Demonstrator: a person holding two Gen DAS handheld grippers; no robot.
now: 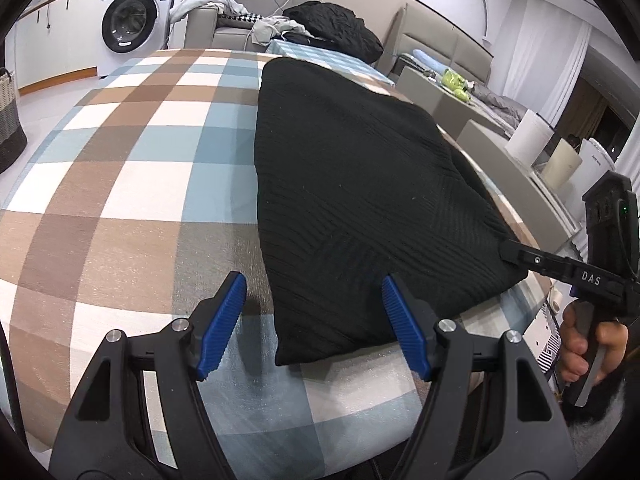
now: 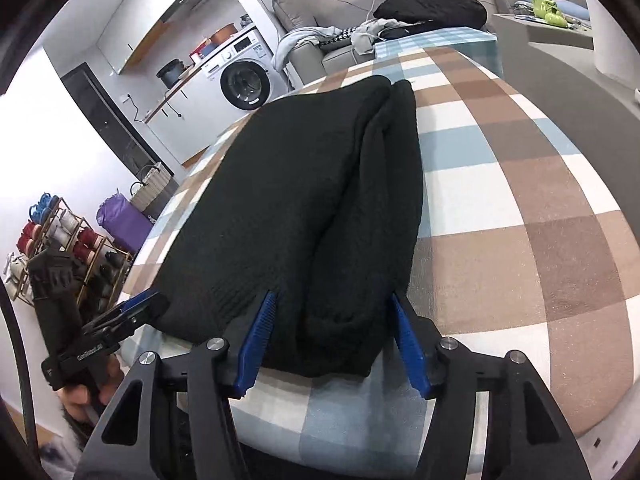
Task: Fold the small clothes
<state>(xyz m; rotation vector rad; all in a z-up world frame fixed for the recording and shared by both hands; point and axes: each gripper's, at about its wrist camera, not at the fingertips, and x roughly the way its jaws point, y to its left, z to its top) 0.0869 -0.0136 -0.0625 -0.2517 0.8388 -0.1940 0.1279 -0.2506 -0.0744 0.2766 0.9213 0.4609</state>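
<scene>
A black knitted garment [image 1: 360, 184] lies folded lengthwise on the checked tablecloth [image 1: 132, 184]. My left gripper [image 1: 314, 316] is open over its near left corner. The right blue pad [image 1: 404, 328] rests against the cloth and the left pad is over bare tablecloth. In the right wrist view the garment [image 2: 304, 200] shows two folded lobes with a crease between them. My right gripper [image 2: 334, 340] stands open around the near end of the right lobe, its pads on either side of the cloth. Each gripper also shows in the other's view, at the garment's near corners: the right gripper [image 1: 507, 252] and the left gripper [image 2: 154, 304].
The table's near edge [image 2: 360, 452] runs just under both grippers. Behind the table stand a sofa [image 1: 224, 28] with a black pile of clothes [image 1: 336, 28] and a washing machine [image 1: 132, 20]. A shoe rack [image 2: 68, 240] and baskets sit at the left.
</scene>
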